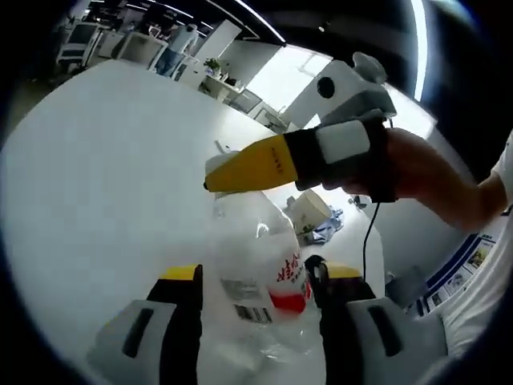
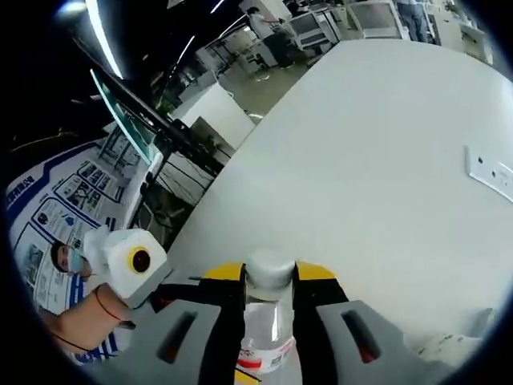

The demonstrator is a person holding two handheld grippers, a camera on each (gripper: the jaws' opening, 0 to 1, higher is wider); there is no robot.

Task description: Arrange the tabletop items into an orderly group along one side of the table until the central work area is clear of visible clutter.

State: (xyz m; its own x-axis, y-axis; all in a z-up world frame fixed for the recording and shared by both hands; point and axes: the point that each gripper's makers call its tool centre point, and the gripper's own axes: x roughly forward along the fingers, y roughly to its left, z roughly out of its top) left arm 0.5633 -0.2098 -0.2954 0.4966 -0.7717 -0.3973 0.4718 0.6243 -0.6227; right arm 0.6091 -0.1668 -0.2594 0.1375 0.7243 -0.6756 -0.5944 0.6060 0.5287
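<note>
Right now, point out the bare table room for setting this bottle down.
Left gripper view: the white table lies bare left of the bottle. Right gripper view: table bare ahead of the cap, up to the wall-plate-like panel. Crowded at the bottle, where the right gripper and left gripper meet.

Ceiling light strips (image 1: pixel 418 48) glare at one o'clock; the white table (image 2: pixel 385 160) is bright, nearly washed out; fisheye edges bend and blur.

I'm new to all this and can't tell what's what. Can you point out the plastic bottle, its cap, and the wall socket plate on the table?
plastic bottle (image 1: pixel 260 281), left gripper view, on its red-printed label.
bottle cap (image 2: pixel 269 271), right gripper view, on its white side.
socket plate (image 2: pixel 490 171), right gripper view, on its flat face.
</note>
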